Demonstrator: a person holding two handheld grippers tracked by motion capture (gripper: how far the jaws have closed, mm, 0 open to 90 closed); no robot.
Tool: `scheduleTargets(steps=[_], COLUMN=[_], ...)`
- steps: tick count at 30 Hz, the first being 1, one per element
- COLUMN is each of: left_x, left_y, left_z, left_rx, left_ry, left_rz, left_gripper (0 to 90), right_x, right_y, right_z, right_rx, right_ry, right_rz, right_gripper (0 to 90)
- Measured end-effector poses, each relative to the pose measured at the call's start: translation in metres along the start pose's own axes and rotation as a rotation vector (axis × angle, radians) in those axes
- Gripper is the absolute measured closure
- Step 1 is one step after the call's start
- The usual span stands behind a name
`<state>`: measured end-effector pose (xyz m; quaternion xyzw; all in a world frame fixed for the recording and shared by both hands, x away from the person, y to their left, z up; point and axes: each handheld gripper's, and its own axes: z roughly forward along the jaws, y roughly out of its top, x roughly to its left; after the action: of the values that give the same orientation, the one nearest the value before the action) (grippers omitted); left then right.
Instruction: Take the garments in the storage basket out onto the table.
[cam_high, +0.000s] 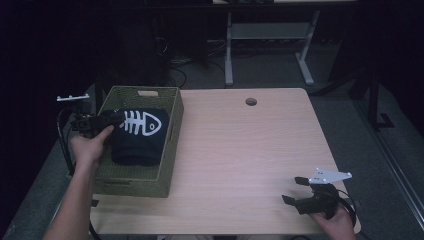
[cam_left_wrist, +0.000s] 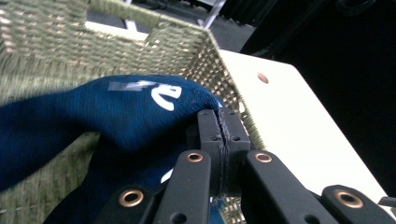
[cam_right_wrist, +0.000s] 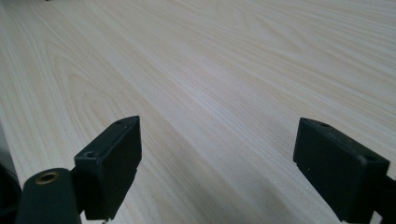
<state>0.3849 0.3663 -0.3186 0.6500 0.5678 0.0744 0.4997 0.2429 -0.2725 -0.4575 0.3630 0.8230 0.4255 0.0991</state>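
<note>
A folded navy shirt (cam_high: 140, 142) with a white fish-skeleton print lies in a woven olive basket (cam_high: 170, 150) at the table's left. My left gripper (cam_high: 117, 119) reaches over the basket's left wall to the shirt's upper left corner. In the left gripper view its jaws (cam_left_wrist: 219, 116) are pressed together with the edge of the navy shirt (cam_left_wrist: 116, 116) pinched at the tips, and the cloth bulges up above the basket wall (cam_left_wrist: 140, 46). My right gripper (cam_high: 293, 190) rests near the table's front right corner, open, with only bare wood between its jaws (cam_right_wrist: 217, 168).
The light wooden table (cam_high: 240, 150) has a round cable hole (cam_high: 251, 102) near its far edge. Behind the table stand the legs of another desk (cam_high: 229, 50) with cables on the floor. The surroundings are dark.
</note>
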Motion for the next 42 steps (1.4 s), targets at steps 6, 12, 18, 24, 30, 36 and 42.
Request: scheduleTargets(steps=[6, 12, 18, 24, 30, 36, 42], left_x=[-0.007, -0.009, -0.014, -0.02, -0.03, -0.041, -0.059], left_y=[0.004, 0.004, 0.009, 0.015, 0.024, 0.032, 0.041], left_z=[-0.005, -0.01, -0.016, -0.025, -0.04, -0.052, -0.063], left_rx=[-0.03, -0.039, -0.053, -0.078, -0.11, -0.138, -0.163], left_ry=[-0.025, -0.038, -0.049, -0.065, -0.084, -0.109, -0.143], left_rz=[0.004, 0.012, 0.027, 0.041, 0.062, 0.081, 0.113], left_gripper=[90.0, 90.0, 90.0, 90.0, 90.0, 90.0, 90.0], right_x=[0.0, 0.001, 0.001, 0.002, 0.001, 0.001, 0.002], right_y=[0.0, 0.0, 0.0, 0.0, 0.0, 0.001, 0.001], right_z=[-0.001, 0.0, 0.001, 0.0, 0.0, 0.001, 0.001], right_rx=[0.0, 0.001, 0.004, 0.001, 0.001, 0.002, 0.001], right_ry=[-0.001, -0.002, -0.002, 0.0, -0.003, -0.005, 0.0], right_rz=[-0.001, 0.0, -0.004, -0.003, -0.002, -0.002, -0.002], right_gripper=[15.0, 15.0, 15.0, 15.0, 15.0, 15.0, 15.0])
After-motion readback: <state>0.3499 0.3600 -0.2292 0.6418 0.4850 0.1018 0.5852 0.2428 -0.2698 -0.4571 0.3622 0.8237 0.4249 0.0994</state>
